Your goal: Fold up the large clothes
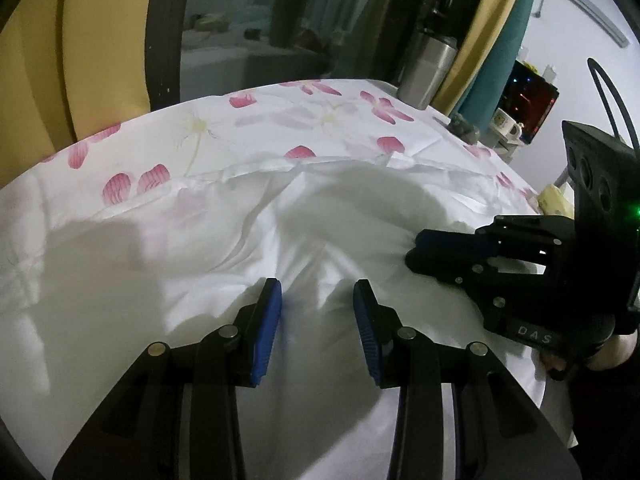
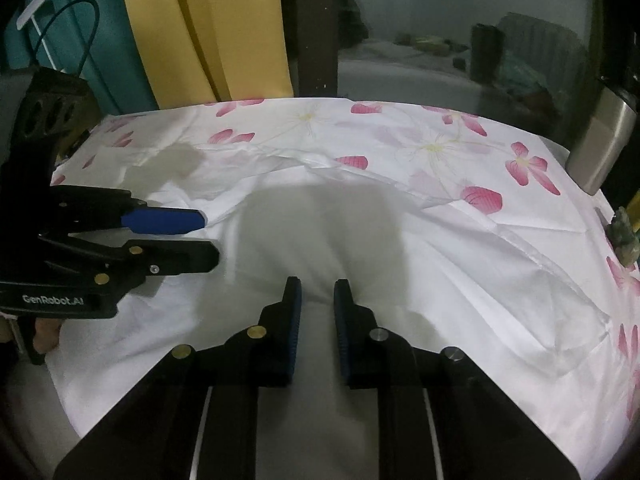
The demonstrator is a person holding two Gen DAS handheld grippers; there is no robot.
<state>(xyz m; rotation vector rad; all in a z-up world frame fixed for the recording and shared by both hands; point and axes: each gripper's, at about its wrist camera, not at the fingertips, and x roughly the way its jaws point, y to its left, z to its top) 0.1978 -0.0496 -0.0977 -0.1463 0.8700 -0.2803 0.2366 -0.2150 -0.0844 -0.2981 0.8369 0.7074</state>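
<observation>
A large white cloth with pink flowers (image 1: 320,120) (image 2: 400,140) covers the table. A plain white layer (image 1: 200,248) (image 2: 440,280) is folded over its near half. My left gripper (image 1: 316,296) hovers low over the plain layer, open, with cloth showing in the gap between its blue pads. In the right wrist view it (image 2: 209,237) comes in from the left, jaws apart. My right gripper (image 2: 318,284) has its jaws close together with a ridge of white cloth pinched between them. In the left wrist view it (image 1: 414,248) lies at the right, and wrinkles run toward its tips.
A steel tumbler (image 1: 428,68) (image 2: 604,140) stands at the table's far corner. Yellow curtains (image 1: 100,40) (image 2: 208,28) and a dark window lie behind the table. A small figurine (image 2: 624,236) sits by the right edge. A mug (image 1: 508,124) and a lit screen (image 1: 528,104) stand beyond.
</observation>
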